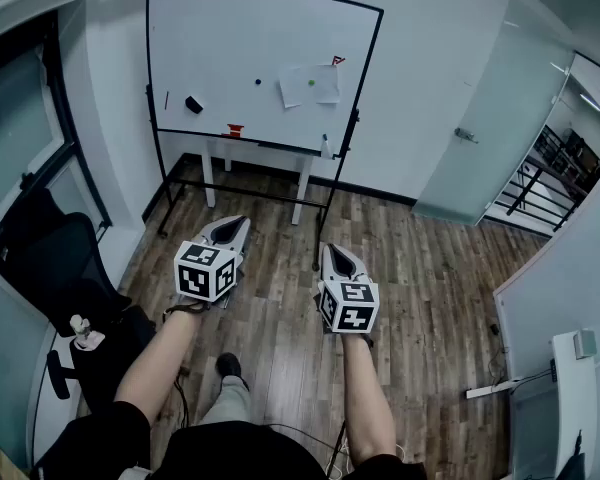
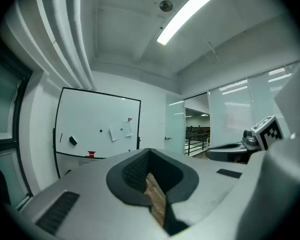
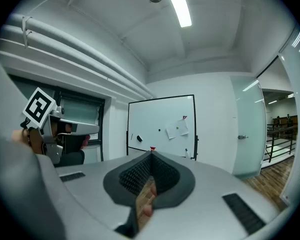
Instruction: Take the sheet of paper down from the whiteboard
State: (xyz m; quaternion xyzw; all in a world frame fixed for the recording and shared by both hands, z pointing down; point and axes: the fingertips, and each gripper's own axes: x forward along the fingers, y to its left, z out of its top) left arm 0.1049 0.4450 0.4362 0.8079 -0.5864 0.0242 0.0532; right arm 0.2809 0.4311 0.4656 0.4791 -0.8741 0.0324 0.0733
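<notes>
Two grippers: your left gripper (image 1: 230,226) and right gripper (image 1: 342,258) both pinched closed, empty; held over floor (image 1: 430,268)
Paper (image 1: 310,85): on whiteboard (image 1: 230,58), right of centre; well apart from your grippers

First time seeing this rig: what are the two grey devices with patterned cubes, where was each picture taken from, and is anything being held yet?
No robot: a person holds a gripper in each hand, the left gripper and the right gripper; the patterned cubes belong to them. One picture comes from a camera on the person's head, looking down; the other two cameras ride on the grippers, looking along their jaws. Both grippers are shut and empty. Across the wooden floor stands the whiteboard, with the sheet of paper still on it.
</notes>
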